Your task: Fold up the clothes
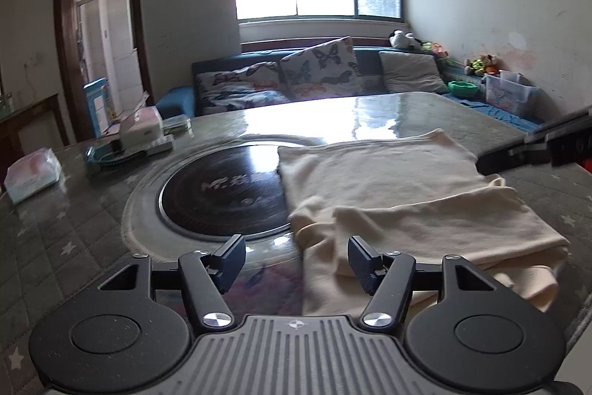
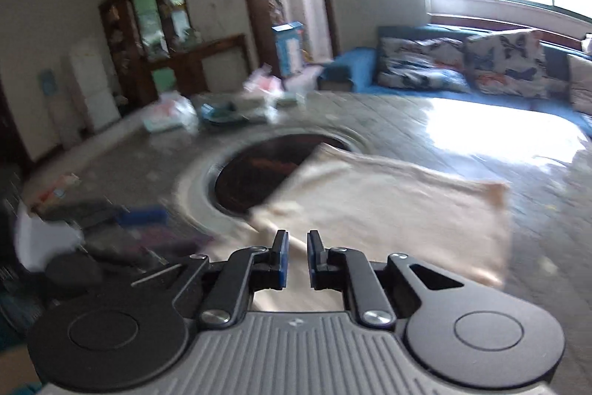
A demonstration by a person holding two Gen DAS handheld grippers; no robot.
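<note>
A cream garment (image 1: 388, 187) lies folded in layers on the grey star-patterned table (image 1: 74, 247), its left edge overlapping a round black cooktop (image 1: 222, 195). My left gripper (image 1: 296, 247) hovers open and wide over the garment's near left corner, with nothing between its fingers. My right gripper (image 1: 536, 150) reaches in from the right edge beside the garment's far right side. In the blurred right wrist view, the right gripper (image 2: 297, 239) is over the near edge of the garment (image 2: 388, 210); its pads stand a narrow gap apart with nothing in it.
A tissue pack (image 1: 31, 176) lies at the table's left edge. A white box (image 1: 140, 132) and a brush with a tray (image 1: 122, 160) sit at the far left. A blue sofa with butterfly cushions (image 1: 314, 73) stands behind the table. Blurred clutter (image 2: 140, 217) lies left of the right gripper.
</note>
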